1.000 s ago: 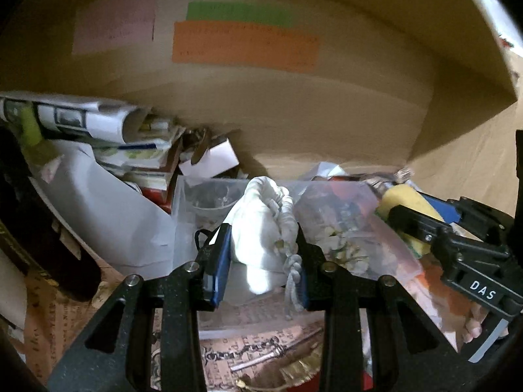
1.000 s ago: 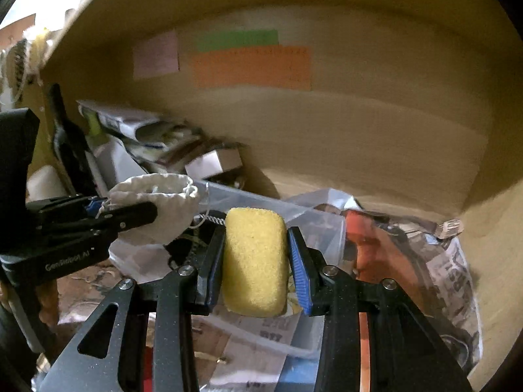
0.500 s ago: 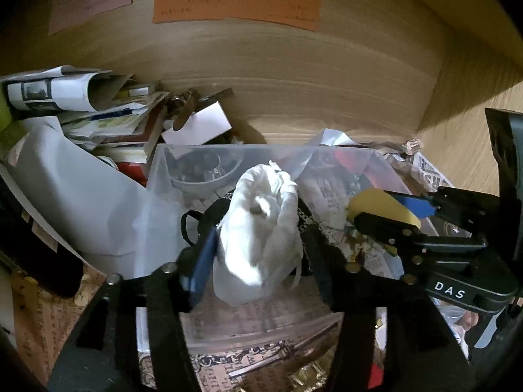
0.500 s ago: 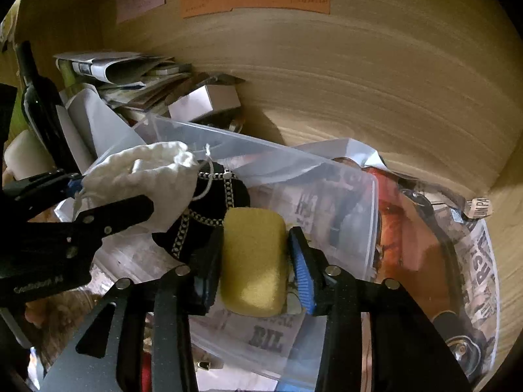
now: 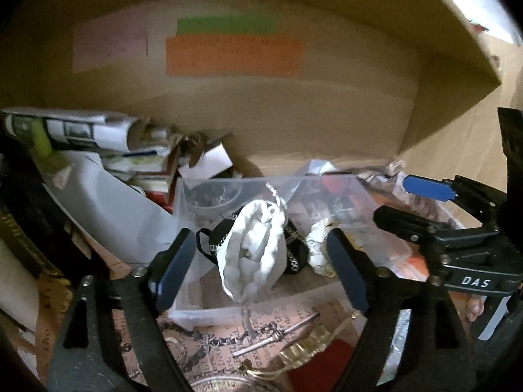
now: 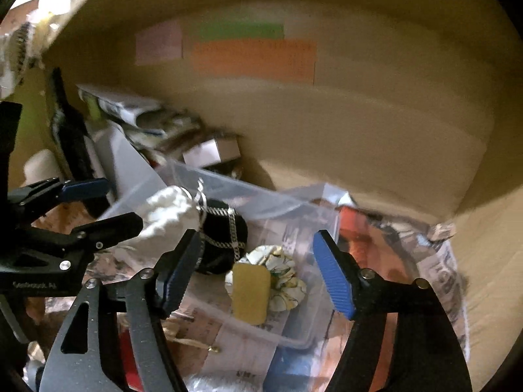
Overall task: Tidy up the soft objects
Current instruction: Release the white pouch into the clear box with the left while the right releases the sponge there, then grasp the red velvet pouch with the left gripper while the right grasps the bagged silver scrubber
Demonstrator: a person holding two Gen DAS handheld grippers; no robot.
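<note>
White pouch (image 5: 258, 248); yellow sponge (image 6: 251, 297); black chain-trimmed bag (image 6: 225, 238); clear bin (image 6: 294, 205); blue-padded fingers (image 6: 333, 277).

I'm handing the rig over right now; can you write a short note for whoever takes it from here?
Left gripper: open, empty, above the clear plastic bin.
Right gripper: open, empty, above the same bin.
In the bin: white drawstring pouch, black chained pouch, yellow sponge lying on a floral scrunchie.
Done: pouch and sponge are in the bin.
Left: look through the paper clutter around the bin for other soft things; none clearly visible.
</note>
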